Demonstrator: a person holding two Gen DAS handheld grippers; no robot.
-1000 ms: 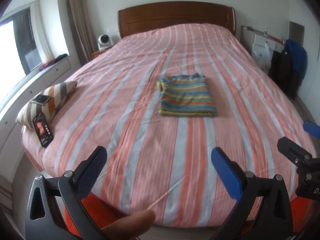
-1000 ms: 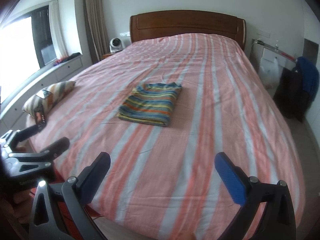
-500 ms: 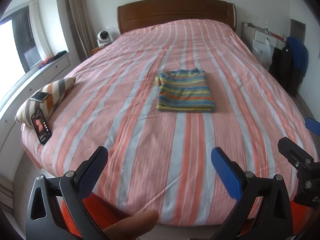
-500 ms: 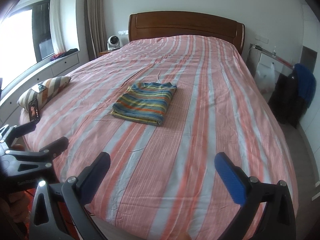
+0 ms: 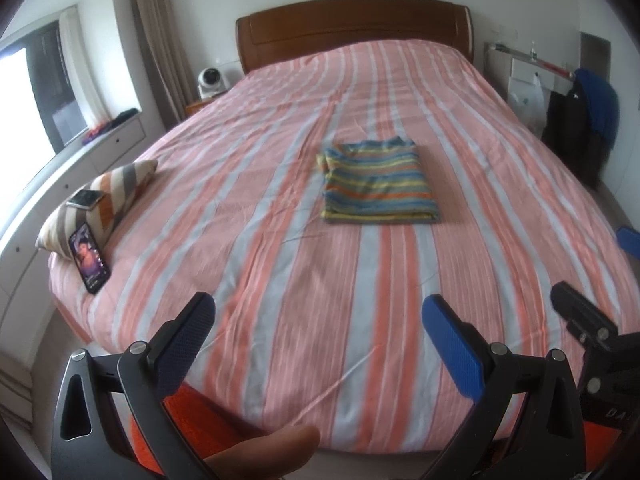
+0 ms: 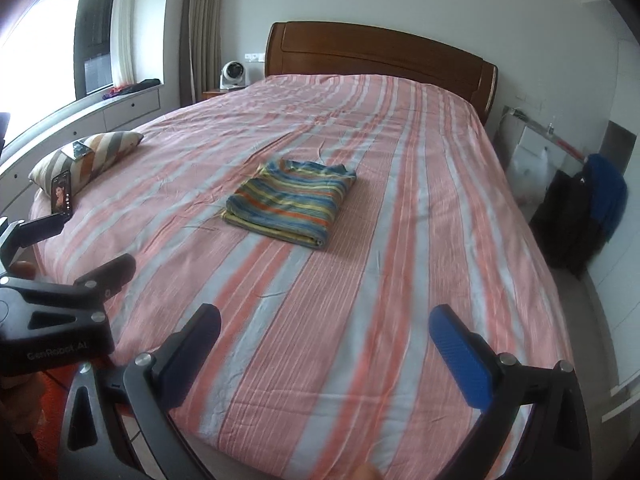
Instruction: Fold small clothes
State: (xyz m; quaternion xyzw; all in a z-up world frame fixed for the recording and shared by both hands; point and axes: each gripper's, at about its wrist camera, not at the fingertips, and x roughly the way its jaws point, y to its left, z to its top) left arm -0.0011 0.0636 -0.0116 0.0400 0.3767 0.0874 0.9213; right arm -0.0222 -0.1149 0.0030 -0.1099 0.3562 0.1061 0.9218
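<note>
A small striped garment point(image 5: 378, 182) lies folded in a neat rectangle in the middle of the pink striped bed point(image 5: 280, 240); it also shows in the right wrist view point(image 6: 292, 202). My left gripper point(image 5: 318, 334) is open and empty, held over the foot of the bed, well short of the garment. My right gripper point(image 6: 324, 346) is open and empty, also over the foot end. The left gripper's body point(image 6: 52, 320) shows at the left of the right wrist view.
A striped pillow point(image 5: 100, 196) with two phones point(image 5: 89, 256) lies at the bed's left edge. A wooden headboard point(image 5: 352, 26) stands at the far end. A fan point(image 5: 210, 80) sits on the nightstand. Dark clothes point(image 5: 580, 120) hang at the right.
Both grippers have drawn back from the bed and risen, so the folded garment looks farther off. The garment has not moved. Both grippers stay open.
</note>
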